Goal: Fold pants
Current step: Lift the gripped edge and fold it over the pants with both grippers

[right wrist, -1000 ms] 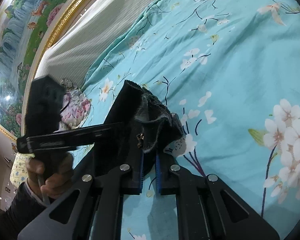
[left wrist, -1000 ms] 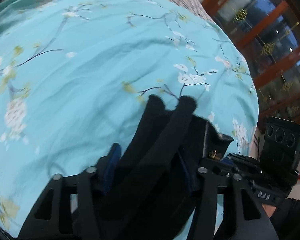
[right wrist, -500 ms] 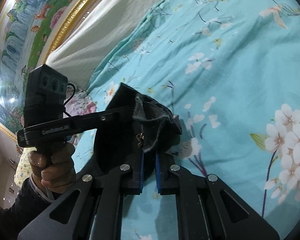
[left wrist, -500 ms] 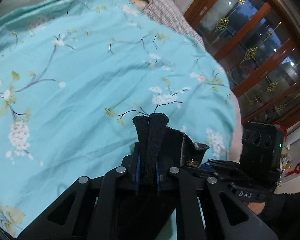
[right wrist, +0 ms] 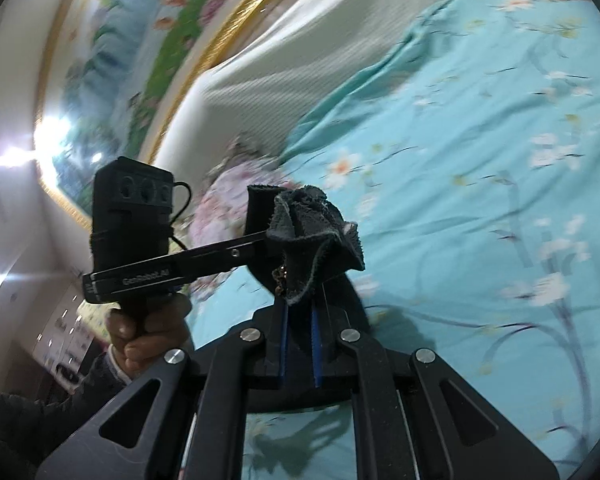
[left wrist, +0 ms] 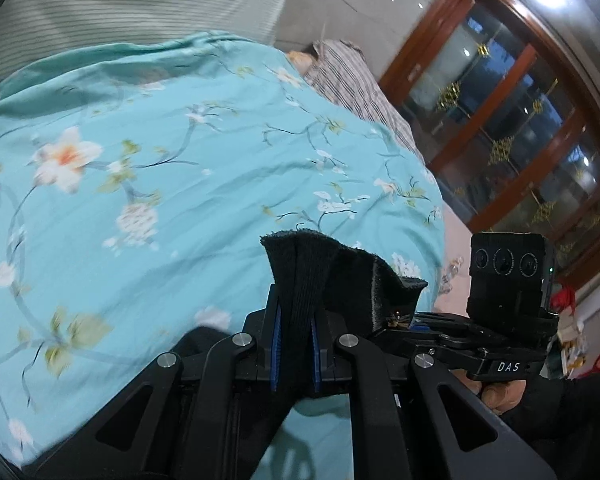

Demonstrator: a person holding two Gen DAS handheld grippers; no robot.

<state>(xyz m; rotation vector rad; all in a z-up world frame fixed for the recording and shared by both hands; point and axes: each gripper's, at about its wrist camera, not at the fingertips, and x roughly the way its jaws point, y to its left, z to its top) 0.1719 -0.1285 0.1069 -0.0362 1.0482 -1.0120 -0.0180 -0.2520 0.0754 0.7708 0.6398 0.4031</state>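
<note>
Left wrist: both hand-held grippers point(left wrist: 294, 336) point(right wrist: 299, 340) clamp the black pants point(left wrist: 300, 264), waistband upward.

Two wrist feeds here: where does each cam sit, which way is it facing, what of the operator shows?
Left wrist: rides the left gripper, looking along its fingers over the teal floral bedspread toward a wooden glass-door cabinet; the right hand shows.
Right wrist: rides the right gripper, facing the bed's head end, a striped pillow and a gold-framed painting; the left hand shows.
Shared: the black pants, clamped by both grippers, the bedspread, and each other's gripper.
</note>
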